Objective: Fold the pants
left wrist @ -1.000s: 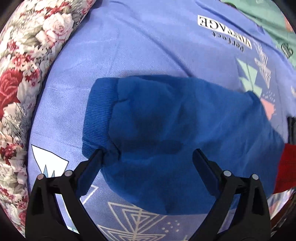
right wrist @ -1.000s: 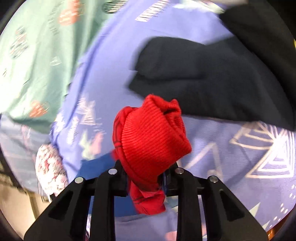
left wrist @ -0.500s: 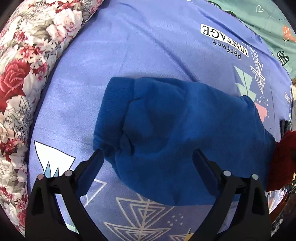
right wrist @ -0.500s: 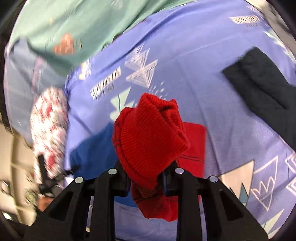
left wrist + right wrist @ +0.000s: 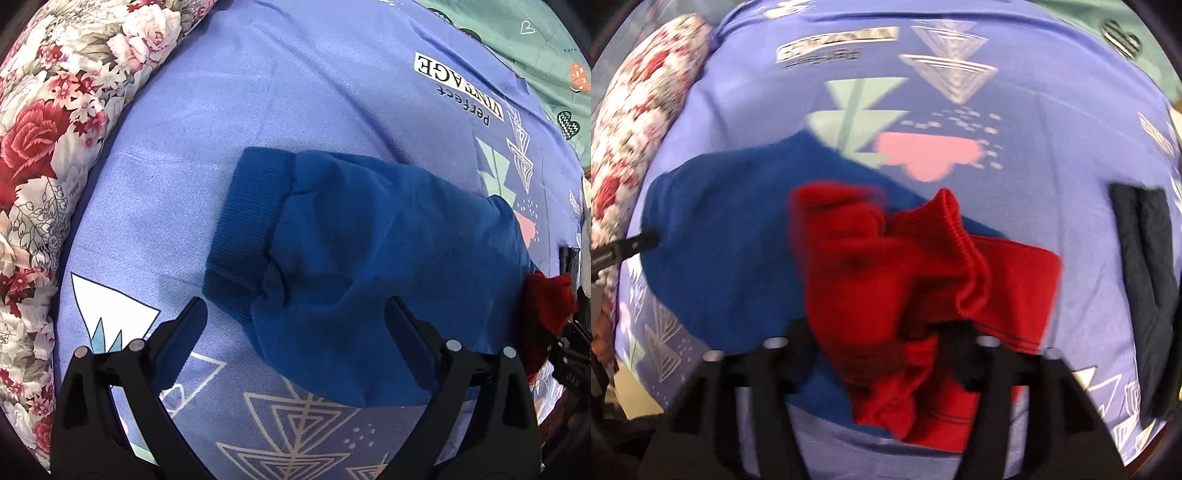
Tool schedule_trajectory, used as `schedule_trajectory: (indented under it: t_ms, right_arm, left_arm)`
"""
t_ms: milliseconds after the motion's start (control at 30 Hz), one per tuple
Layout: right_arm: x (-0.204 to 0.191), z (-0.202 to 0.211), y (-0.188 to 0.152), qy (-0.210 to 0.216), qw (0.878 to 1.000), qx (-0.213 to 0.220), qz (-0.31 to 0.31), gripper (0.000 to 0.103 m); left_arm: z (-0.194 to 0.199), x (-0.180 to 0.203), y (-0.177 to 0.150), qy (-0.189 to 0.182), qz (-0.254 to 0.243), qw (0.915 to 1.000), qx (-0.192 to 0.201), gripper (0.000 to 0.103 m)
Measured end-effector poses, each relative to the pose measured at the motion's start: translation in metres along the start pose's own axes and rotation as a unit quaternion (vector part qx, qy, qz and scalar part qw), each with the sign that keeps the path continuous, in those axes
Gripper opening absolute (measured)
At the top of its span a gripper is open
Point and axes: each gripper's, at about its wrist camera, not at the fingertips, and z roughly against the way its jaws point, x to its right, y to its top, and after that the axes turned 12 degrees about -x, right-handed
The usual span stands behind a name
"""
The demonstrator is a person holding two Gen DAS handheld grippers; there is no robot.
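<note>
The pants are blue with a red part. In the left wrist view the blue leg [image 5: 354, 258] lies on the purple sheet [image 5: 258, 103], its ribbed cuff [image 5: 247, 229] to the left. My left gripper [image 5: 295, 314] is open and empty, just above the leg's near edge. In the right wrist view my right gripper [image 5: 879, 332] is shut on the red ribbed cuff [image 5: 945, 251], holding it bunched over the red part [image 5: 1015, 288] and the blue leg [image 5: 731, 221]. The red cloth also shows in the left wrist view [image 5: 546, 306].
A floral quilt [image 5: 48, 147] borders the sheet on the left. A green cloth [image 5: 535, 44] lies at the far right corner. A dark garment [image 5: 1145, 258] lies on the sheet to the right of the pants.
My right gripper has swung the red cuff from over the dark garment back over the blue leg. My left gripper has pulled back a little from the blue cuff, still open.
</note>
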Motion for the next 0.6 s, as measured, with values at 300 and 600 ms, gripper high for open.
schedule_trajectory:
  t_ms: [300,600]
  right_arm:
    - [0.062,0.040,-0.007,0.210,0.972,0.065,-0.085,0.059]
    - [0.102,-0.025,-0.003,0.099,0.982,0.006,-0.163,0.003]
  left_arm:
    - [0.004,0.008,0.001,-0.005,-0.001,1.0000,0.003,0.097]
    - [0.008,0.028,0.004,0.003,-0.031,0.9995,0.007,0.097]
